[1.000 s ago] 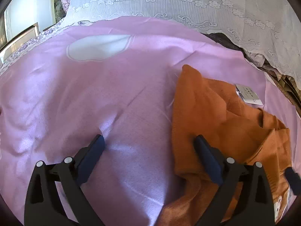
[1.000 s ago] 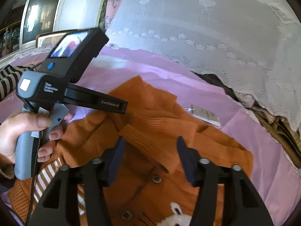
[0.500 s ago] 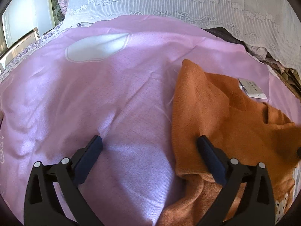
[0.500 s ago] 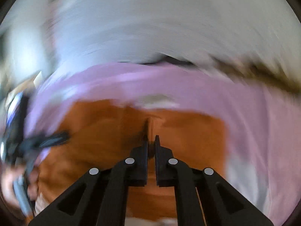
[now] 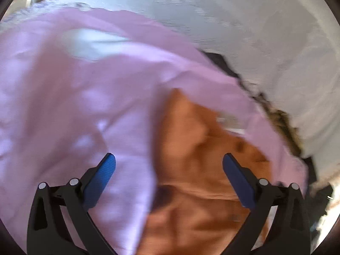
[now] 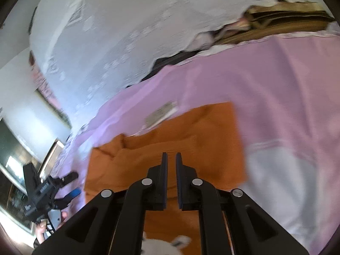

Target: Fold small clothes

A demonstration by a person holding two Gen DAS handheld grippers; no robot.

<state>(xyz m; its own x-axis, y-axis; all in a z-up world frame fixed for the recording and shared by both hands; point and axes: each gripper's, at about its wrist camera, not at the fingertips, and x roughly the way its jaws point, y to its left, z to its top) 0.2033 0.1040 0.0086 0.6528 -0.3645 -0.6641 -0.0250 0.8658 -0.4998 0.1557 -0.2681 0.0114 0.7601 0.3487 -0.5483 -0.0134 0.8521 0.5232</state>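
Orange knit garment (image 6: pixel 170 140) lies on the pink sheet (image 6: pixel 276 97), one flap laid flat toward the far side with a straight right edge; the near part shows a white animal motif (image 6: pixel 163 244) at the bottom of the right wrist view. A pale paper tag (image 6: pixel 161 113) sits at the garment's far edge, on the sheet. In the left wrist view the same garment (image 5: pixel 197 153) fills the lower right, bunched into soft folds, picture blurred. Right gripper (image 6: pixel 171 159) sits over the middle of the garment, its jaws having just been closing and now drawn almost together, only a narrow slit between the blue pads; whether knit is caught in that slit cannot be told. Left gripper (image 5: pixel 169 163) has its fingers spread wide, nothing pinched; left finger over bare sheet, right finger over the orange knit, and whether either touches cannot be told. From the right wrist view the left gripper (image 6: pixel 63 188) appears at the garment's left edge, held by a hand (image 6: pixel 42 229). Beyond the sheet: white lace cloth (image 6: pixel 119 42), with dark and brownish fabrics (image 6: pixel 265 23) showing at its lower edge.
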